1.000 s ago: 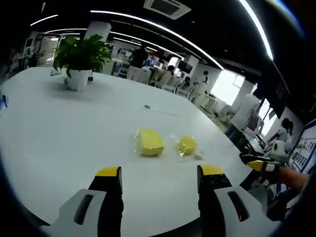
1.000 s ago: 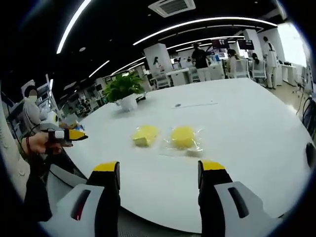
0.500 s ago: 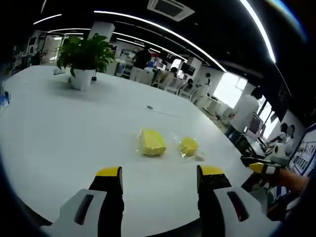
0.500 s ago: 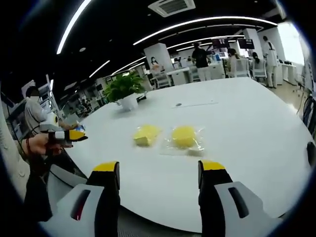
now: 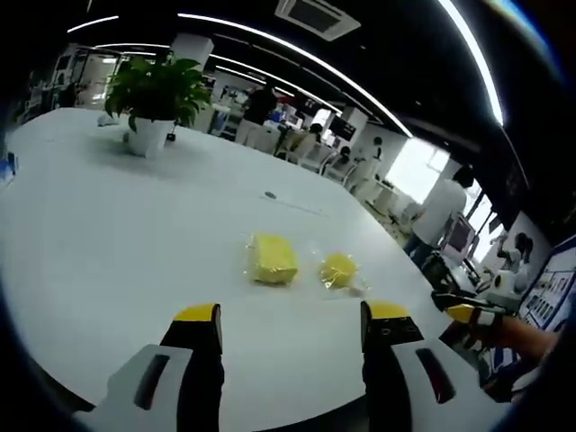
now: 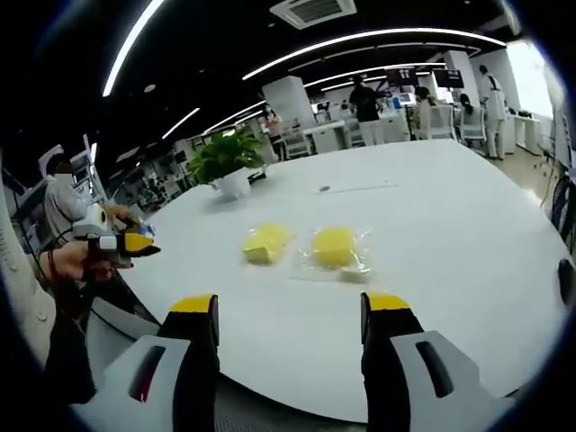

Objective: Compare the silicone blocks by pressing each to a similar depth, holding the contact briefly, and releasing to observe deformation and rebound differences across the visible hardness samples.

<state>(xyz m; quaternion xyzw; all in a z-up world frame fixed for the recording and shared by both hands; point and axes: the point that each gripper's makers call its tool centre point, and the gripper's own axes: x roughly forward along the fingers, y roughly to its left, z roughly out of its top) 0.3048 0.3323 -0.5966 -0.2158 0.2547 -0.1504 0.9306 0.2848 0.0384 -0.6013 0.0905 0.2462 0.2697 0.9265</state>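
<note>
Two soft-looking yellow silicone blocks, a rectangular one (image 5: pixel 273 259) and a rounder one (image 5: pixel 338 269) (each in clear crinkled wrap), lie side by side on the smooth white table (image 5: pixel 108 234), ahead of both grippers. The left gripper (image 5: pixel 290 317) and right gripper (image 6: pixel 290 308) are spread wide, holding and touching nothing.

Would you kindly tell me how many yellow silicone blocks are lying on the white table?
2. In the right gripper view, the left block lies nearer the potted plant, and the right block, in clear wrap, lies beside it, apart. None seems hidden.

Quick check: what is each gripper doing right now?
Left gripper: open, holding nothing.
Right gripper: open, holding nothing.
</note>
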